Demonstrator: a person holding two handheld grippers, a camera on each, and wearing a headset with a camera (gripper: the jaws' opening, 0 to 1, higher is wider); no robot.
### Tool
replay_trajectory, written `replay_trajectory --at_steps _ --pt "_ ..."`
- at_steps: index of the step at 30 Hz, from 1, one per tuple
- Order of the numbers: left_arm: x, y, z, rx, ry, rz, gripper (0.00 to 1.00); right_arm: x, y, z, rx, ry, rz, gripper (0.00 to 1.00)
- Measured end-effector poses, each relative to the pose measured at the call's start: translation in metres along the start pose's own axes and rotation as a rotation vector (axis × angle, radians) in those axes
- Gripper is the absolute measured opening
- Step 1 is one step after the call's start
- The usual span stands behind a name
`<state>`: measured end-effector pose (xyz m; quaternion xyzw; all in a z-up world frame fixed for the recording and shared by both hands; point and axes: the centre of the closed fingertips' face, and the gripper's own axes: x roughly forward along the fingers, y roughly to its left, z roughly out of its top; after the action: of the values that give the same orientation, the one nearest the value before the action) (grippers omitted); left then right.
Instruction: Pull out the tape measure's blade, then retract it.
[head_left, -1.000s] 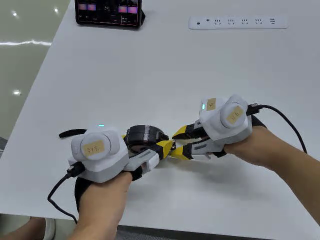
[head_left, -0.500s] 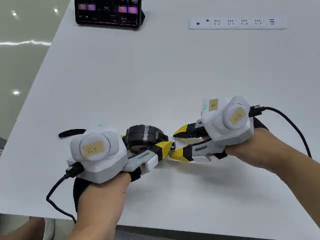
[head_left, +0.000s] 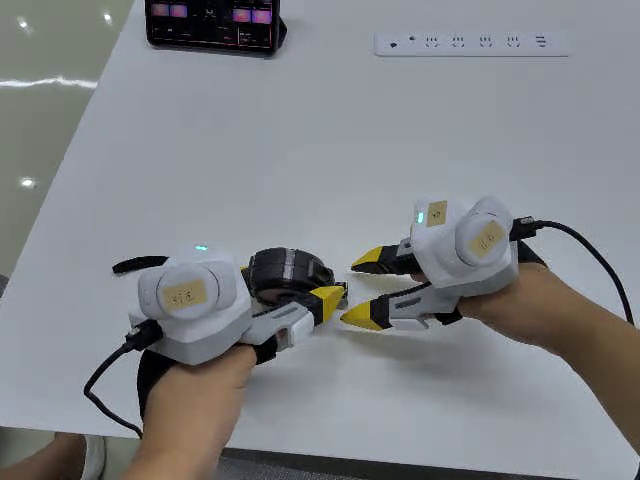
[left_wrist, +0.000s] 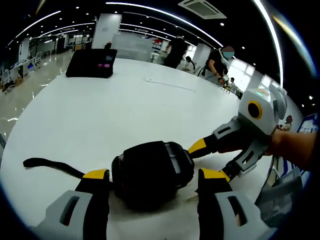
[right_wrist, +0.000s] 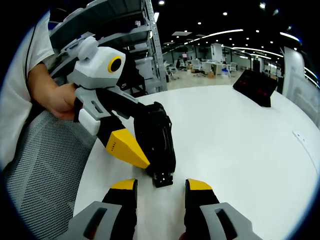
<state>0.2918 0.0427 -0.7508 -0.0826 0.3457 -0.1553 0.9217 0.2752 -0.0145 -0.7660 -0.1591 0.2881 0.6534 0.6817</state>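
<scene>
A black tape measure (head_left: 288, 270) lies on the white table (head_left: 300, 150), and its black strap (head_left: 135, 265) trails off to the left. My left gripper (head_left: 305, 288) is shut on the case. In the left gripper view the tape measure (left_wrist: 152, 172) sits between the two yellow-tipped jaws of that gripper (left_wrist: 155, 176). My right gripper (head_left: 360, 290) faces it from the right, open, with its tips just short of the case. In the right gripper view the blade's end tab (right_wrist: 162, 179) sits just ahead of the spread jaws of the right gripper (right_wrist: 161, 186). No blade is drawn out.
A white power strip (head_left: 470, 43) lies at the table's far edge, and a black device with a lit screen (head_left: 212, 22) stands at the far left. The near table edge runs just below both hands. A mesh chair (right_wrist: 45, 165) sits beside the table.
The right gripper's jaws have spread wider, and that hand has drawn back slightly to the right. The left gripper and the tape measure have stayed put.
</scene>
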Motion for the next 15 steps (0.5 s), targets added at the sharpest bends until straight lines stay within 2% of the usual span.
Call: replay_trajectory --at_steps 6,13,15 --pt "-0.001 0.001 0.0 0.005 0.0 0.005 0.69 -0.002 0.0 0.001 0.0 -0.007 -0.006 0.36" --pt "-0.005 0.001 0.002 0.063 0.009 -0.007 0.77 -0.014 0.003 -0.002 0.001 -0.01 -0.039 0.43" --pt "-0.007 0.001 -0.001 0.088 0.026 -0.019 0.78 -0.018 0.005 -0.004 0.008 -0.007 -0.042 0.45"
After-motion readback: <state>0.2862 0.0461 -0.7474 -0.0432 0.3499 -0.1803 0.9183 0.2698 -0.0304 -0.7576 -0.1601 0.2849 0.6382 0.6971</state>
